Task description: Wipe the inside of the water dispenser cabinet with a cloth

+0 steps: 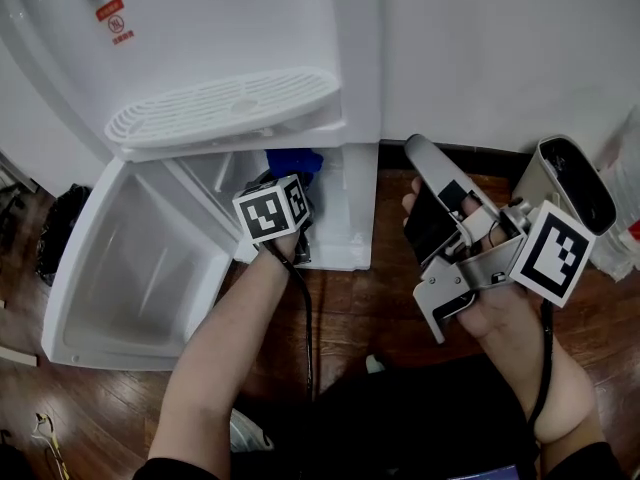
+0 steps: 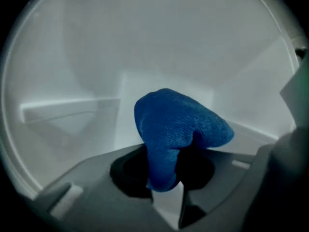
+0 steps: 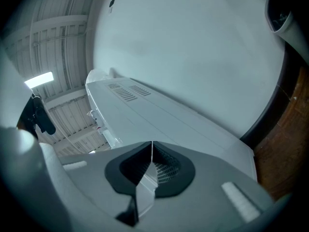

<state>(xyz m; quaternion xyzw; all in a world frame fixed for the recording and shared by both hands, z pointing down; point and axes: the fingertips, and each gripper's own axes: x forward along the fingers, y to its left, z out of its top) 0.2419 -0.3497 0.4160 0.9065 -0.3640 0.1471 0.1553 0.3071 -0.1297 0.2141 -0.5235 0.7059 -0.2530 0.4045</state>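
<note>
now left gripper (image 2: 166, 190) angled into cabinet (image 1: 345, 218), fingers clamping cloth (image 2: 178, 124); right gripper (image 1: 418, 148) raised, fingers clenched.

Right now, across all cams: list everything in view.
dispenser: 1, white, top left, against the wall
grille: 1, white, above the cabinet
label: 1, red, dispenser front
door: 1, white, swung open, lower left
cloth: 1, blue, inside the cabinet
floor: brown wood, below the dispenser
left tool: 1, grey, in the cabinet, shut on cloth
right tool: 1, grey, held up at right, shut, empty
forearms: 2, bare, bottom
</note>
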